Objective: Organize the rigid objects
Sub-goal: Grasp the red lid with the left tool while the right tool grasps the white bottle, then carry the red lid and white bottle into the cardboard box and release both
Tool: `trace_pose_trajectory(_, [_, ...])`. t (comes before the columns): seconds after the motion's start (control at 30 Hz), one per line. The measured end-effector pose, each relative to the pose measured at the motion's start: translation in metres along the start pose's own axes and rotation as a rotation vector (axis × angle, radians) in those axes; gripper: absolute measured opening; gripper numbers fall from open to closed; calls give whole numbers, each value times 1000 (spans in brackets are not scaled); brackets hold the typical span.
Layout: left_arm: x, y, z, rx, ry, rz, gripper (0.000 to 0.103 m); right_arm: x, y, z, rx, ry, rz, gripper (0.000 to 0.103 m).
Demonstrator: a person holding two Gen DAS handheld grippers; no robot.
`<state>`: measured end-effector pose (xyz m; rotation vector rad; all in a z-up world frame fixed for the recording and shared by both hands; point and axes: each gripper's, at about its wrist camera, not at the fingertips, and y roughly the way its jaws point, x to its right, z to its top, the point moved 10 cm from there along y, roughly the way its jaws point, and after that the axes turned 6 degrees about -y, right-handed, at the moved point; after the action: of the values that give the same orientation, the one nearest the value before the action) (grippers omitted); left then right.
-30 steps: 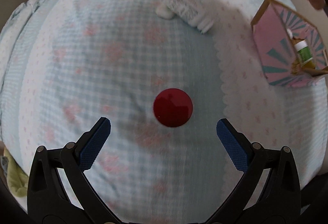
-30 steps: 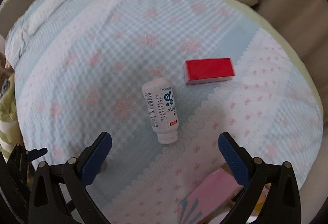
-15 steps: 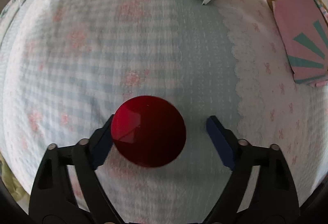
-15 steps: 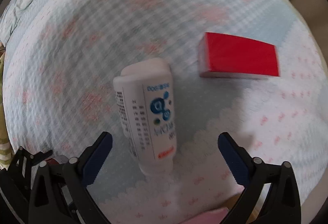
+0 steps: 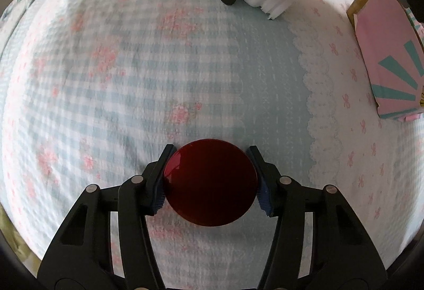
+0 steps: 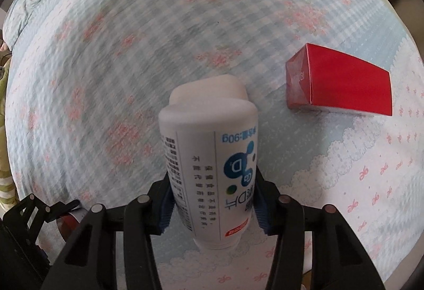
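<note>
Left gripper [image 5: 210,182] clamps red disc [image 5: 210,185]; right gripper [image 6: 212,206] clamps white bottle [image 6: 209,170].

One dark red disc [image 5: 210,185], one white bottle [image 6: 210,170] and one red box [image 6: 341,86] are counted. One pink box [image 5: 387,56] and two grippers are also seen.

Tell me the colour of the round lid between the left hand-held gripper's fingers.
Dark glossy red round lid; it shows best in the left wrist view.
</note>
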<state>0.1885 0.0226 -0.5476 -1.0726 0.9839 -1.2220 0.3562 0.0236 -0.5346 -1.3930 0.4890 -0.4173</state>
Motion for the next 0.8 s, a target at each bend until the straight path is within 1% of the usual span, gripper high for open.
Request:
trace_pose_trajectory(0.17, [-12,-5,-8,-21,-40,-8,51,-11,-7,-4,9,32,-1,47])
trace_pose_trajectory(0.2, [-16,-10,-15,-21,-48,-7,51,-16,-9,-5,10,39,0,47])
trace_pose_trajectory(0.3, [-28,-24,-18,-18,-63,-9,51,-23,-25,-8,23,62,2,47])
trace_pose_trajectory(0.37, [-35,-34,-15,-5,-65,-2,51,-28,-37,-12,38,77,6,46])
trace_pose_trajectory(0.47, [-45,-59,-8,25,-76,5,51,-35,-62,-18,71,118,15,46])
trace_pose_trajectory(0.5, [-47,-67,-7,34,-78,7,51,-30,-74,-21,82,129,19,46])
trace_pose_trajectory(0.63, [-49,-108,6,87,-76,16,51,-34,-114,-36,139,188,29,46])
trace_pose_trajectory(0.8, [-31,-160,28,152,-48,9,51,-35,-170,-66,220,275,41,46])
